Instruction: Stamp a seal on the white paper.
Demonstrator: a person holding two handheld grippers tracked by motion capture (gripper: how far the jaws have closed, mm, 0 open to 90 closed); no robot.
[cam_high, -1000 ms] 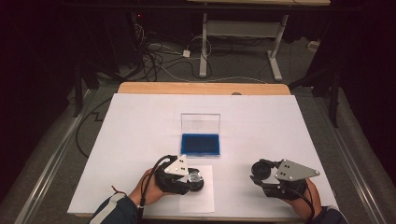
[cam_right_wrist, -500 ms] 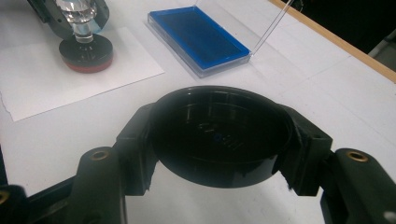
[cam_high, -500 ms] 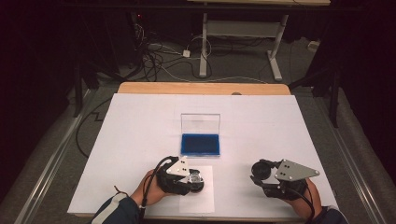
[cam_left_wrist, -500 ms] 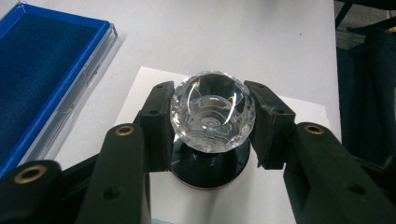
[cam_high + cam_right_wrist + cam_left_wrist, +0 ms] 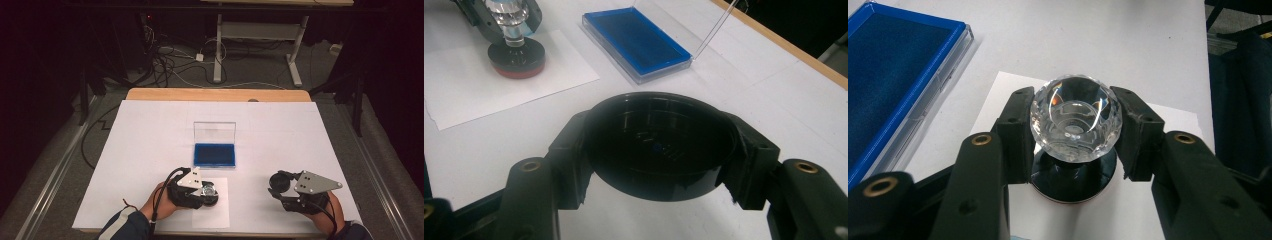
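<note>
A stamp with a clear faceted knob [image 5: 1075,120] and a round black base stands on a white paper sheet [image 5: 220,215] near the table's front edge. My left gripper [image 5: 1075,131] is shut on the knob, one pad on each side. The high view shows that gripper [image 5: 207,191] over the stamp [image 5: 211,192]. In the right gripper view the stamp's base [image 5: 516,55] rests flat on the paper, with a red rim at its bottom. My right gripper [image 5: 659,150] is shut on a round black cap [image 5: 659,142], held just above the table at the front right [image 5: 281,182].
An open case with a blue pad [image 5: 215,155] lies at the table's middle, its clear lid [image 5: 215,132] standing upright behind it. The white table cover [image 5: 150,135] ends at a wooden far edge [image 5: 215,94]. Cables and a desk frame lie on the floor beyond.
</note>
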